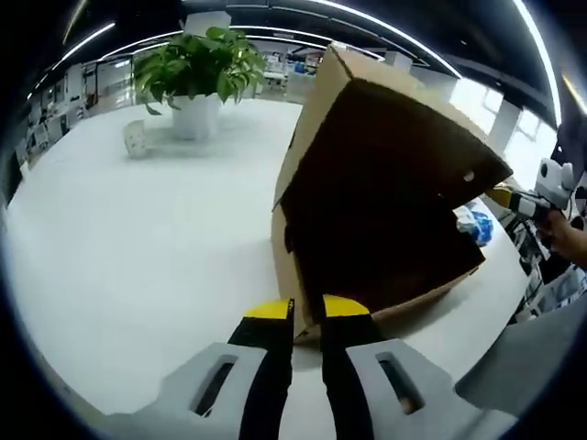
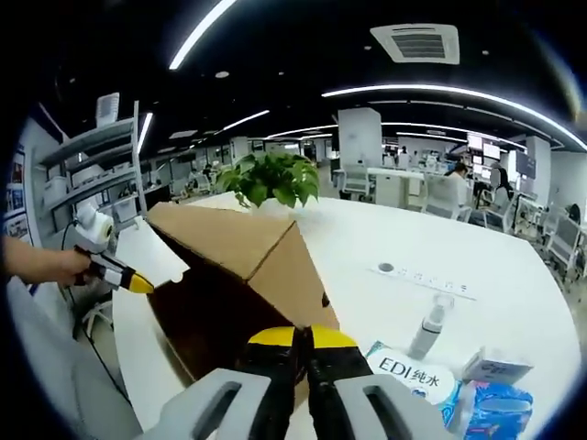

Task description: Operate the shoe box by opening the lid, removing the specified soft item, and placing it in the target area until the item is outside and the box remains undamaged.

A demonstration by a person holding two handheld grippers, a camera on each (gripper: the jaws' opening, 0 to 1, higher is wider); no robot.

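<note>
Nearest in the left gripper view, the left gripper [image 1: 307, 310] rises from the bottom with its 2 yellow-tipped jaws drawn close together at the near lower edge of the cardboard shoe box [image 1: 385, 183]; whether they pinch the cardboard or merely touch it cannot be told. The box sits on the white table [image 1: 138, 266] with its lid [image 1: 316, 119] raised, and the interior it shows is dark brown shadow, so nothing inside can be made out and the soft item cannot be picked out. To the right of the box the right gripper [image 1: 503, 194] comes in, held by a person's hand [image 1: 569, 234]. In the right gripper view, the right gripper [image 2: 304, 337] has its jaws nearly closed against the box [image 2: 248, 275] at its near corner, grip uncertain, while the left gripper [image 2: 139, 284] appears at the left, its yellow tip at the box's edge, in a hand [image 2: 55, 266]. Far across the table stands a potted plant [image 1: 194, 78] in a white pot, with a small white cup [image 1: 136, 139] to its left. Near right lie a pack of EDI wipes [image 2: 413, 371], a white spray bottle [image 2: 427, 328] and a blue packet [image 2: 500, 403].
</note>
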